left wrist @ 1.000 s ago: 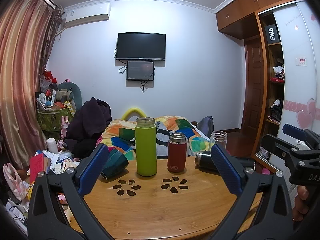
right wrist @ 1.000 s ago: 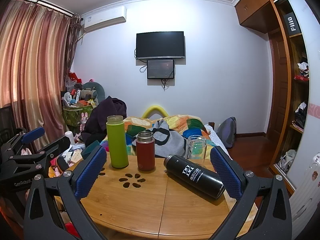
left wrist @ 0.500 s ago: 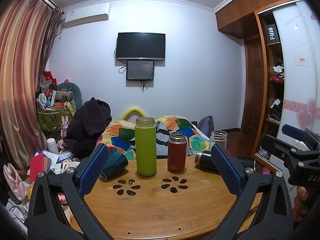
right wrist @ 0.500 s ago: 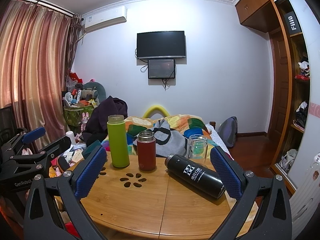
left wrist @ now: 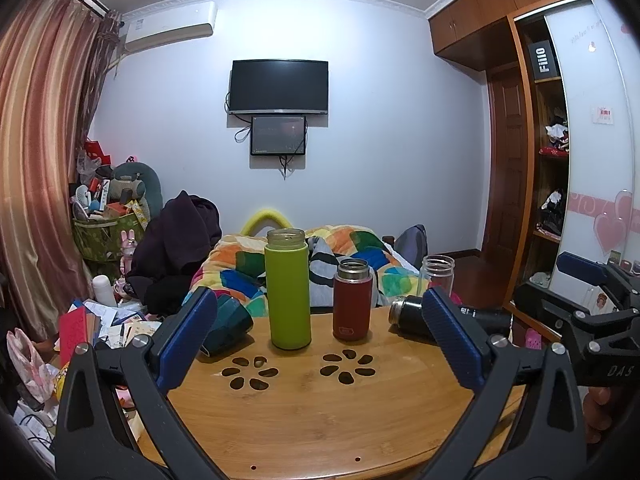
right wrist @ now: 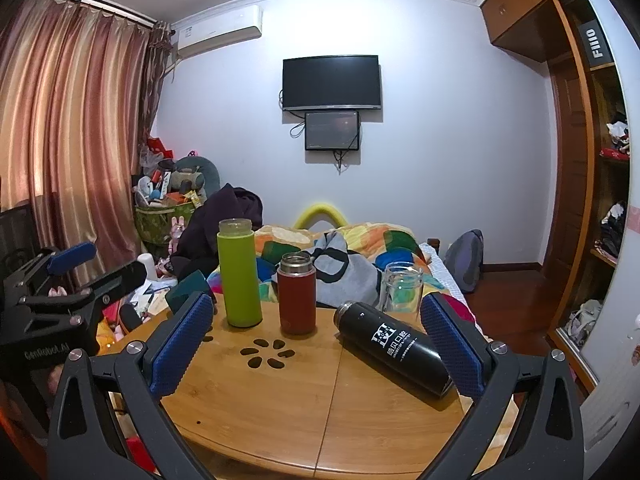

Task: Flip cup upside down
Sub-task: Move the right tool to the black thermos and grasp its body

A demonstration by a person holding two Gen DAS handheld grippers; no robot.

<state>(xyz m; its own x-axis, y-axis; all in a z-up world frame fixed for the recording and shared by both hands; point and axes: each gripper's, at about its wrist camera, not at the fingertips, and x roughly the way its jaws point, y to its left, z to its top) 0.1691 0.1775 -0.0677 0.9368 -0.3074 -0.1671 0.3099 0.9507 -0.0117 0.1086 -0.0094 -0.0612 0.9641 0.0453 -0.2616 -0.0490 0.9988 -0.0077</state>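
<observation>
Several cups stand or lie on a round wooden table (left wrist: 320, 412). A tall green cup (left wrist: 287, 290) and a short red cup (left wrist: 352, 300) stand upright, mouths up. A clear glass cup (left wrist: 438, 274) stands behind a black bottle (right wrist: 394, 346) that lies on its side. A dark teal cup (left wrist: 228, 326) lies on its side at the table's left edge. My left gripper (left wrist: 320, 340) is open and empty, short of the green and red cups. My right gripper (right wrist: 316, 344) is open and empty, with the black bottle near its right finger.
A bed with a colourful quilt (left wrist: 348, 256) lies behind the table. Clutter and papers (left wrist: 100, 320) cover the floor at left. A wardrobe (left wrist: 560, 200) stands at right. The table has flower-shaped cut-outs (left wrist: 250, 372) in its middle.
The right gripper has shifted slightly to the left, so the cups sit a little further right in its view. The left gripper and the cups have not moved.
</observation>
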